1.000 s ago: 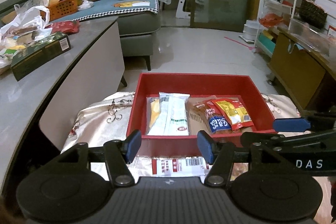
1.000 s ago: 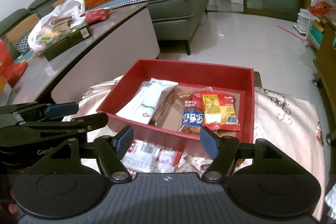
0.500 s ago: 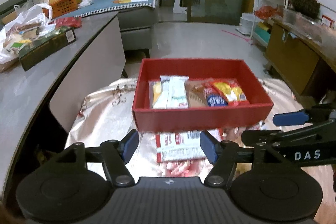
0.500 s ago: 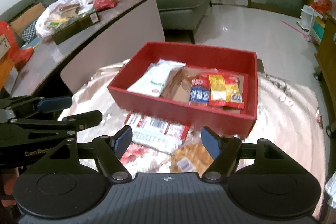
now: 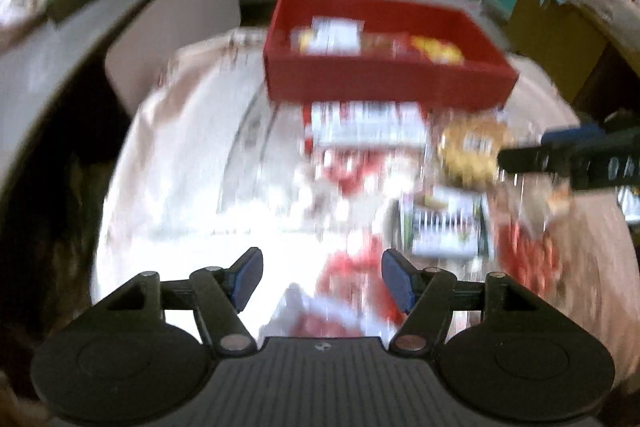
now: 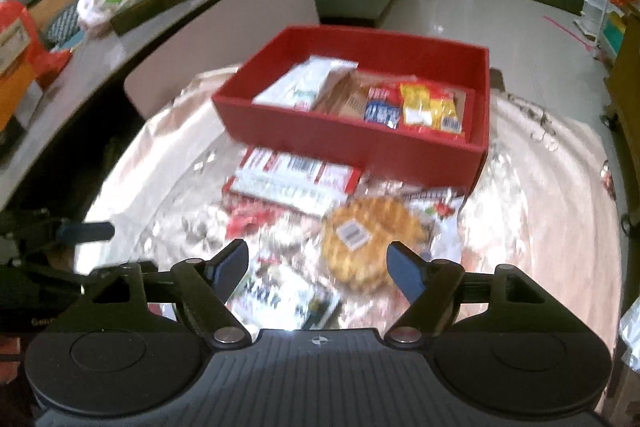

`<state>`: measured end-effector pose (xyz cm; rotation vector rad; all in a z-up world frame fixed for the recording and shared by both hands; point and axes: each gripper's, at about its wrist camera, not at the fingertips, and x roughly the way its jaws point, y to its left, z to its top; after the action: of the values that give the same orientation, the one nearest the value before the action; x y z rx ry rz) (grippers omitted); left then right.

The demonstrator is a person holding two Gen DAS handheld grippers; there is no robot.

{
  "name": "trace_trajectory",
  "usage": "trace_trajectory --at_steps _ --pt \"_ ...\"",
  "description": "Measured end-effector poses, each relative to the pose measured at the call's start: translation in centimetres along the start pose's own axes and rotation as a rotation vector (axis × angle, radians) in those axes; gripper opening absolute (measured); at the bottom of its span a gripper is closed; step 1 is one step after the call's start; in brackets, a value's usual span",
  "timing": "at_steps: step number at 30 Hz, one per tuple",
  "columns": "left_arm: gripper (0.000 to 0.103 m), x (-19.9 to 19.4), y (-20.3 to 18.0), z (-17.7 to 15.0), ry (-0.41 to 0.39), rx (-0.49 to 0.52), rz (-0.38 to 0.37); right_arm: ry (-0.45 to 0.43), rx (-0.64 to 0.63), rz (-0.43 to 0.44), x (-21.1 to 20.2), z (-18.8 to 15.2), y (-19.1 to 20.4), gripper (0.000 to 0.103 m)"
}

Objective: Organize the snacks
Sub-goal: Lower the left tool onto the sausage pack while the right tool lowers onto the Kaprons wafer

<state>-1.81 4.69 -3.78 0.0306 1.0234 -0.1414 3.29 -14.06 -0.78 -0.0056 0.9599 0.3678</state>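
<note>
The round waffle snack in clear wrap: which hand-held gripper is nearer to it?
Right. The right hand-held gripper, open, has the round waffle snack just ahead between its fingers. The left hand-held gripper, open, sits back and left of it.

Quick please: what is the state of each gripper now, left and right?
Left gripper: open, holding nothing.
Right gripper: open, holding nothing, above the round waffle snack.

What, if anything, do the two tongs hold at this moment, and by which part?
Nothing is held. The left tongs and right tongs are both open, empty, above loose snacks such as the round waffle.
</note>
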Motion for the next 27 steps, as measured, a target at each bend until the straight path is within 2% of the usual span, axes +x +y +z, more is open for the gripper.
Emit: trace_trajectory --at_steps 6,8,11,15,18,21,24,27 --pt "0.059 0.9 1.3 -3.7 0.145 -0.188 -0.058 0.022 -0.019 0.044 -0.4 -1.0 0.4 0.084" --pt "0.059 1.6 1.4 -4.2 0.178 -0.228 -0.055 0.019 -0.024 0.060 -0.6 -1.0 0.5 0.084" --pt "0.059 1.7 1.5 -4.0 0.159 -0.229 -0.008 0.001 -0.029 0.086 -1.4 -0.9 0.7 0.085" --pt "0.065 2.1 1.8 -3.7 0.162 -0.256 -0.021 -0.013 -0.034 0.101 -2.2 -1.1 0.7 0.086" --pt "0.065 2.8 1.7 -3.6 0.173 -0.273 -0.001 -0.007 -0.027 0.098 -2.1 -1.1 0.3 0.086" --pt "0.066 3.4 1.7 -2.9 0.168 -0.325 -0.013 -0.002 -0.029 0.101 -2.0 -1.0 0.5 0.086" --pt "0.072 4.4 1.2 -2.7 0.177 -0.351 0.022 -0.004 -0.040 0.114 -2.1 -1.0 0.9 0.087" --pt "0.080 5.0 0.1 -2.7 0.180 -0.316 0.059 -0.005 -0.044 0.121 -2.3 -1.1 0.9 0.087"
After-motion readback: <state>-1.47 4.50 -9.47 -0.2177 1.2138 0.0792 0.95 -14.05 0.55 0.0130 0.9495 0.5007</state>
